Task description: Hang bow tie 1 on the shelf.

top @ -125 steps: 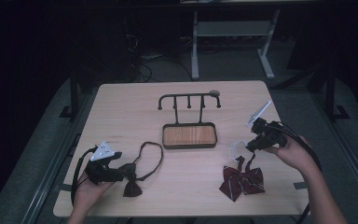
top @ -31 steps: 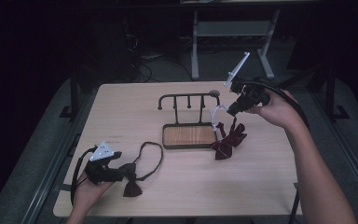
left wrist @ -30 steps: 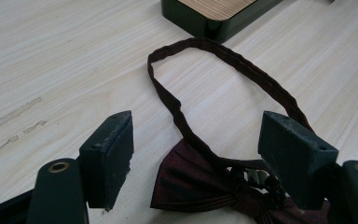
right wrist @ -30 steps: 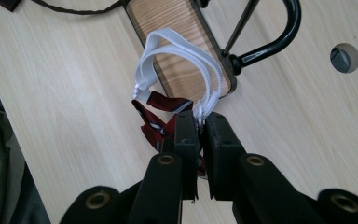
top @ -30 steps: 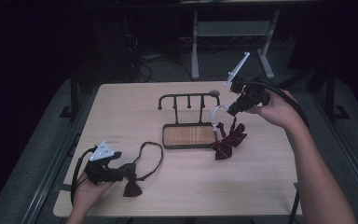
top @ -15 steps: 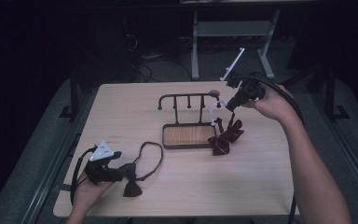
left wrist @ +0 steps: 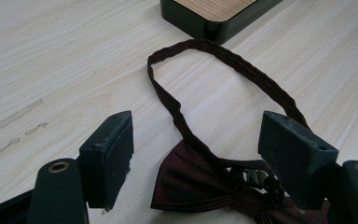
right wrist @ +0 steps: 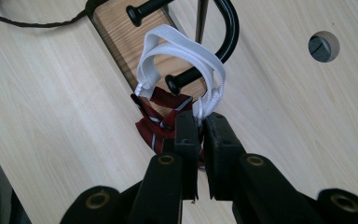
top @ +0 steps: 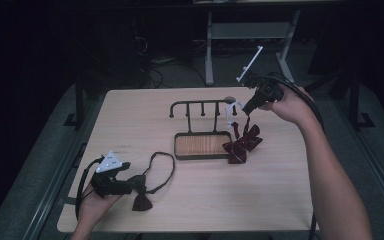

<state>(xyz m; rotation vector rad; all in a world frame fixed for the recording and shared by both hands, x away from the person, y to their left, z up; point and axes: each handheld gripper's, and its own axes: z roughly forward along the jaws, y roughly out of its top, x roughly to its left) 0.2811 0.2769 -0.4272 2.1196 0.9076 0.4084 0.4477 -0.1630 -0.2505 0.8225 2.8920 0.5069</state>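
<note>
Light wood table (top: 130,120): hook stand (top: 202,144) mid-table, dark bow tie (top: 142,192) near front left edge.

Table: we see a light wood-grain top (top: 190,200) with rounded corners and a round hole (right wrist: 324,45) near its far edge.
Floor: we find grey flooring (top: 40,165) around the table.
Behind the table: we make out a pale metal frame (top: 245,31) on the floor and loose cables (top: 152,62) beside it.
Light: we see the table lit and the room behind it very dark.
</note>
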